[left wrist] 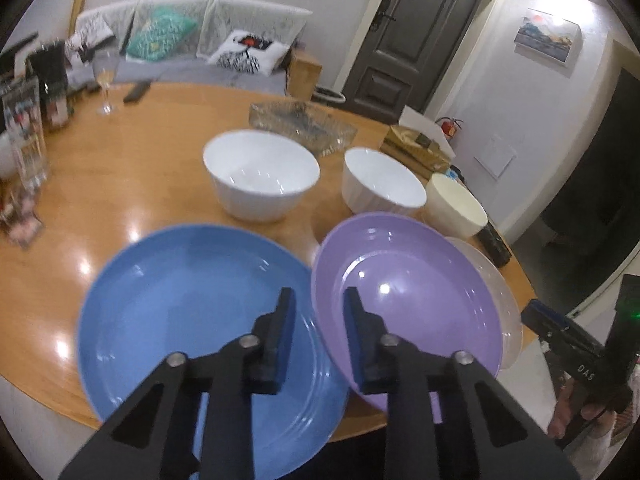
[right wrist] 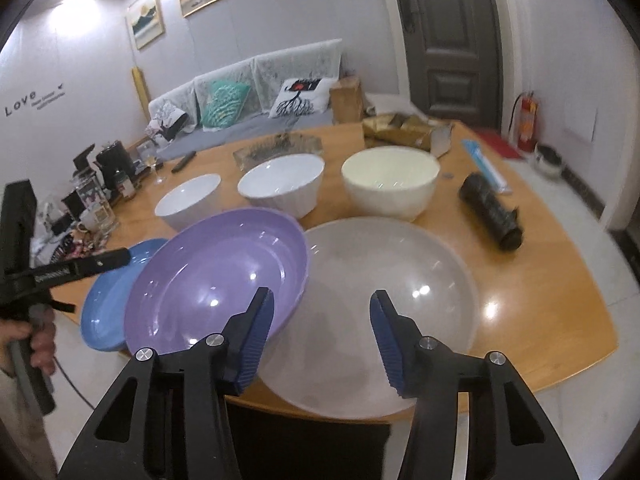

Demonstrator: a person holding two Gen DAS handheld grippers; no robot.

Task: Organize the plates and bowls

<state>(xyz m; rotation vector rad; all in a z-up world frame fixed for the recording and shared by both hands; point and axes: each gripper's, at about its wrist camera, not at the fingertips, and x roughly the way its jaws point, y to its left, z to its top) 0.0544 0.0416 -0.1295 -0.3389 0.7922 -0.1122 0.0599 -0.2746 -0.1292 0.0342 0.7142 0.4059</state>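
Right, jaws first. Left gripper point(left wrist: 316, 300): jaws nearly closed, narrow gap, nothing between the pads. It hangs over the seam where the blue plate point(left wrist: 192, 312) meets the purple plate point(left wrist: 404, 300). Right gripper point(right wrist: 322, 308): jaws partly open, also empty, above the clear plate point(right wrist: 384, 280), left pad point(right wrist: 256, 332) close to the purple plate's rim.

Layout: three plates in a row along the near edge of the tabletop point(right wrist: 540, 288). Purple sits tilted, its edges riding up on the blue plate on one side and the clear plate on the other. Behind them, three bowls: two white bowls point(left wrist: 260, 172) point(left wrist: 380, 184) and a cream bowl point(right wrist: 388, 176), all upright and apart from each other. A dark roll point(right wrist: 492, 216) lies off to the right.

Nothing is stacked yet, so my read is the task is at its start.

Risks:
- Blue and clear plates overhang the tabletop's near edge. A downward push on a near rim could tip one off.
- Purple is propped, not flat. Lifting either neighbour first would likely drop or slide it.
- Glossy rims, thin lip: a shallow pinch may slip.
- Clear plate's edge is hard to make out against the wood; motion blur doesn't help, so its exact overlap with purple is uncertain.
- Both grippers converge on purple; collision possible.
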